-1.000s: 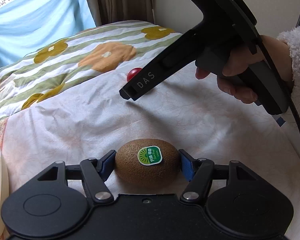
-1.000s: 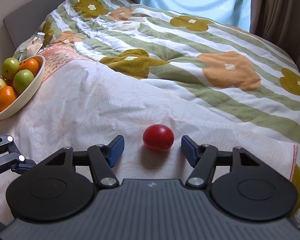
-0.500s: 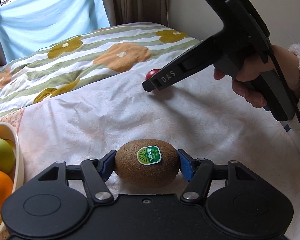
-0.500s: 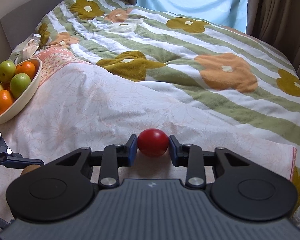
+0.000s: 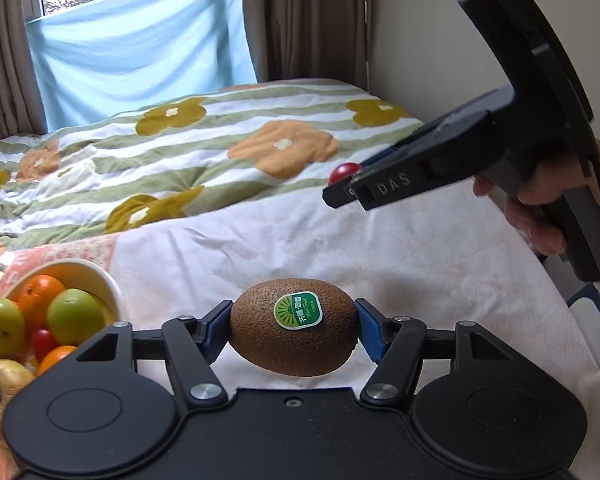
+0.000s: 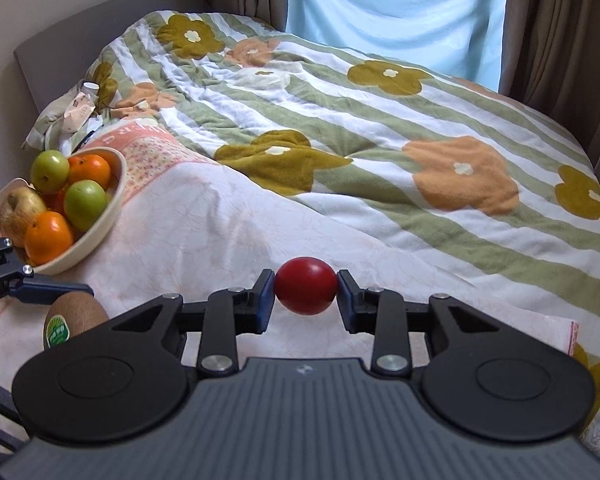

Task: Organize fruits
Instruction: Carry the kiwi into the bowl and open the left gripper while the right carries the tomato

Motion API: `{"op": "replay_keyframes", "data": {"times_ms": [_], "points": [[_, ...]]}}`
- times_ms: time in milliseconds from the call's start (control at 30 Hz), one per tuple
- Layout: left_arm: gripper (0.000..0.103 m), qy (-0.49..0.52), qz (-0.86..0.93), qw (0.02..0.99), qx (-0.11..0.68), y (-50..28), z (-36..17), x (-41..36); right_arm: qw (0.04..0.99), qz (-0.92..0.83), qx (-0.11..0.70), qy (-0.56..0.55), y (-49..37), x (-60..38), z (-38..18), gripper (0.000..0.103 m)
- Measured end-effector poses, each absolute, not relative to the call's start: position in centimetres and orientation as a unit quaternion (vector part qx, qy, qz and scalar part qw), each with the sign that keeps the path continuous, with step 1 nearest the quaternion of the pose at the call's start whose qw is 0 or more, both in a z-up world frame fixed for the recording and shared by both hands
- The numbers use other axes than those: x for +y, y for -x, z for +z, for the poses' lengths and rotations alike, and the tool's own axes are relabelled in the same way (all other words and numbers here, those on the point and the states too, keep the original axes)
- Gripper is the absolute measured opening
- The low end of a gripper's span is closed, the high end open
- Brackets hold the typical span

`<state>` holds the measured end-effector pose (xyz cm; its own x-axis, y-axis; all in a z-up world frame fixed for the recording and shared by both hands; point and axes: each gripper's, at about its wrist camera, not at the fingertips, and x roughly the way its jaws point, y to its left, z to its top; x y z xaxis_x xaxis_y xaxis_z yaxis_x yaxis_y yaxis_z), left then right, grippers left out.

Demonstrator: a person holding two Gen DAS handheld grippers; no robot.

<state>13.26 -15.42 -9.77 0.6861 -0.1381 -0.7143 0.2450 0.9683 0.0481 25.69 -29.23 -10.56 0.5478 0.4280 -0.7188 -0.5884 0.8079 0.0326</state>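
A brown kiwi (image 5: 294,326) with a green sticker is clamped between the blue pads of my left gripper (image 5: 294,328), lifted off the bed sheet. My right gripper (image 6: 306,292) is shut on a small red tomato (image 6: 306,291), also held above the sheet. In the left wrist view the right gripper (image 5: 340,188) shows from the side, held by a hand (image 5: 540,208), with the tomato (image 5: 342,172) peeking out at its tip. The kiwi (image 6: 74,320) and one left finger (image 6: 48,292) appear at the lower left of the right wrist view. A cream fruit bowl (image 6: 100,224) sits on the left.
The bowl (image 5: 100,284) holds oranges, green fruits, a pear and small red ones. Behind the pale sheet (image 6: 204,232) lies a green-striped flower quilt (image 6: 380,128). Curtains and a blue cloth (image 6: 396,12) hang at the window. Clutter (image 6: 76,112) lies by the headboard.
The right gripper closed on the tomato and lifted it off the sheet. My left gripper rose with the kiwi and swung, bringing the bowl further into its view.
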Motion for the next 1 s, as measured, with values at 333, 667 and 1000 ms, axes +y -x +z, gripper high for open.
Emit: {"op": "replay_keyframes", "data": {"times_ms": [333,667,1000], "points": [[0.069,-0.066,-0.084,0.928,0.358,-12.7,-6.0,-10.6,0.873,0.308,0.366,0.094,-23.1,-24.7,-6.4,0.048],[0.069,-0.074,-0.073,0.931,0.350,-13.2,-4.6,-4.8,0.876,0.305,0.366,0.077,-21.2,-19.8,-4.5,0.048],[0.069,-0.089,-0.066,0.928,0.357,-14.4,-6.0,-0.9,0.880,0.282,0.378,0.059,-20.6,-16.7,-4.8,0.048]]}}
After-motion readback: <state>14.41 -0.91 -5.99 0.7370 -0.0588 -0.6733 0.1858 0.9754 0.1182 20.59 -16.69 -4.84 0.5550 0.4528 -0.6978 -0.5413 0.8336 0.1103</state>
